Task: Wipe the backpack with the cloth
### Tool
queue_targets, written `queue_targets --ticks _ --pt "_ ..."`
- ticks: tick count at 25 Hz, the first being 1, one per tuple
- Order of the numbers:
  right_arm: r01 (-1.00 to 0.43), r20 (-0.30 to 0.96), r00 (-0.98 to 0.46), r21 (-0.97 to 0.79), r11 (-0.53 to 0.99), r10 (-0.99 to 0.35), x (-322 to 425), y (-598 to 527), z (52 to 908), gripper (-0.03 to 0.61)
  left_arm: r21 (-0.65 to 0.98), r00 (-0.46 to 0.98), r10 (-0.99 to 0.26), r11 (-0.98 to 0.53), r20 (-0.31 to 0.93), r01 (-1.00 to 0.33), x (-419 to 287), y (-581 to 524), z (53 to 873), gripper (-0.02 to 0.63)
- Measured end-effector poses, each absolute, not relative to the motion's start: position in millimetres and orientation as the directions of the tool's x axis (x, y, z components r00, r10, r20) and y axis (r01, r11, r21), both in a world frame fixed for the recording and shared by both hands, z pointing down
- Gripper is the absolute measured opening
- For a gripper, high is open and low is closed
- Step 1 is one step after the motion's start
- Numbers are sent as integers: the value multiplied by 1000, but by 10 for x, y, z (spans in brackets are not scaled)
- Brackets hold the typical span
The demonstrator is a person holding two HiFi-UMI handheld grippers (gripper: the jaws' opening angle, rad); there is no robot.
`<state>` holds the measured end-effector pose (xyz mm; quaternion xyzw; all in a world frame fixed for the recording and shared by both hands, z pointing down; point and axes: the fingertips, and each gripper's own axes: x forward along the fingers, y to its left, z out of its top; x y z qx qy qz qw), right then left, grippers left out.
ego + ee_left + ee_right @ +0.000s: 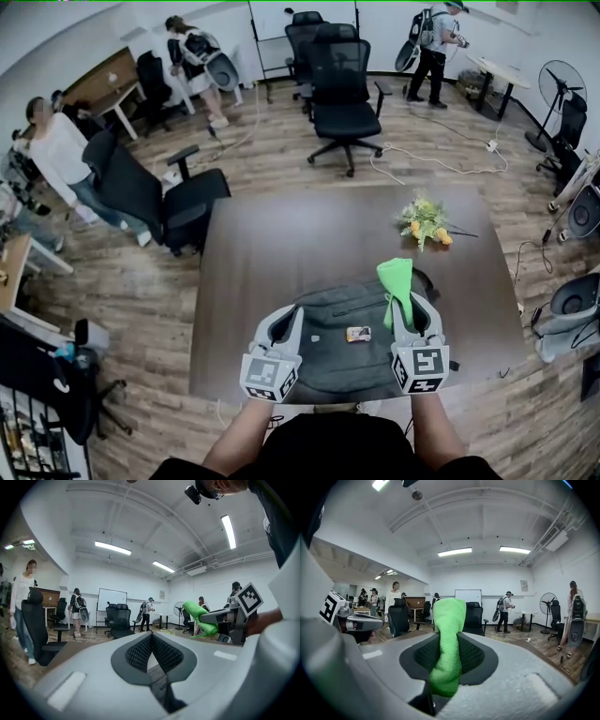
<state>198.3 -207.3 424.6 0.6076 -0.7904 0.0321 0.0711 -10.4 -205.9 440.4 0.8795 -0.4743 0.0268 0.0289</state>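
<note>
A dark grey backpack (pixel 347 323) lies flat at the near edge of the brown table (pixel 281 244), with a small yellow tag (pixel 358 334) on its top. My right gripper (pixel 398 305) hovers over the backpack's right part and is shut on a bright green cloth (pixel 397 279), which sticks up past the jaws. In the right gripper view the cloth (pixel 447 639) fills the gap between the pads of that gripper (pixel 449 634). My left gripper (pixel 298 314) hangs over the backpack's left part; its pads meet at the tip (pixel 151 637) with nothing between them.
A bunch of yellow flowers (pixel 425 221) lies on the table's far right. Black office chairs stand beyond the table (pixel 342 89) and at its left corner (pixel 159 197). Several people stand around the room. Cables run over the wooden floor (pixel 441 159).
</note>
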Motion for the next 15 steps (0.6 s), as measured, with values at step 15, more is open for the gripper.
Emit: queue_targets --ticks 15 --pt "-962 160 -260 44 270 -952 1960 -2101 4267 95 52 554 -828 -552 82 -832 -96 -2063 4431 18"
